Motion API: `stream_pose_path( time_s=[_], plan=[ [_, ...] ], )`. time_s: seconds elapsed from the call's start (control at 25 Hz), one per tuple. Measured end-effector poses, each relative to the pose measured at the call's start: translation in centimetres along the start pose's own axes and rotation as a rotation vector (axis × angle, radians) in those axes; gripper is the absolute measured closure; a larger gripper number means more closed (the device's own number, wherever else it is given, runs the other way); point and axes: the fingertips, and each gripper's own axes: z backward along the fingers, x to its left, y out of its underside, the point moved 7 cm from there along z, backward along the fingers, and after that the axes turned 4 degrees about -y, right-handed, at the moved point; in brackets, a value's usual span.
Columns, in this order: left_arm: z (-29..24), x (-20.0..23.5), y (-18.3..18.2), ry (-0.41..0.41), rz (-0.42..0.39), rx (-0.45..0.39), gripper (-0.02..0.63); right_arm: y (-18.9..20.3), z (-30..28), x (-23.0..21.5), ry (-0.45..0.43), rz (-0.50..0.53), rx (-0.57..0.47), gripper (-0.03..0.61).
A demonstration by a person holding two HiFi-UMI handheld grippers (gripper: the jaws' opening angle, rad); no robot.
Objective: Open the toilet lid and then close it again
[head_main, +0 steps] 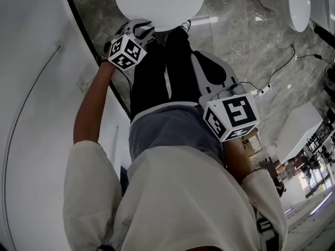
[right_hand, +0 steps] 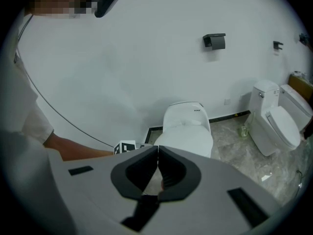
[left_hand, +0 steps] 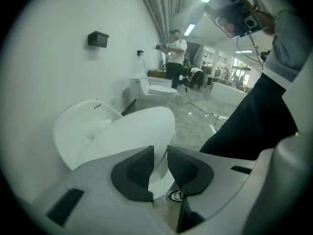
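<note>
As the left gripper [left_hand: 160, 150] pinches the toilet lid [left_hand: 131, 130], fingers [left_hand: 136, 173] hide its rim.

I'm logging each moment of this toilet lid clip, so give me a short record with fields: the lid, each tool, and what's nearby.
lid: down low over the toilet; whether it is fully shut is unclear
left tool: closed on the lid's front edge
right tool: shut, empty, held back from the toilet
nearby: second toilet further along the wall
</note>
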Motion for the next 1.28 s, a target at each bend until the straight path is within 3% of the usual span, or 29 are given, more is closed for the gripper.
stream_pose_path(
  time_s=[0.16, 0.36, 0.8, 1.28],
  plan=[
    [-0.9, -1.0, 1.1, -0.004, 0.053, 0.022, 0.541, 1.2, 0.3, -0.2, -0.003, -0.013, 0.027, 0.568],
    [-2.5, -2.3, 2.4, -0.002, 0.04, 0.087, 0.541, 2.7, 0.2, -0.7, -0.01, -0.034, 0.055, 0.568],
    [-6.6, -3.6, 6.6, 0.005, 0.228, 0.167, 0.541, 4.9, -1.1, -1.6, -0.005, -0.061, 0.099, 0.568],
    [-10.4, -4.9, 10.1, -0.1, 0.293, 0.222, 0.571, 7.7, -2.2, -3.1, 0.0, -0.073, 0.184, 0.568]
  ],
)
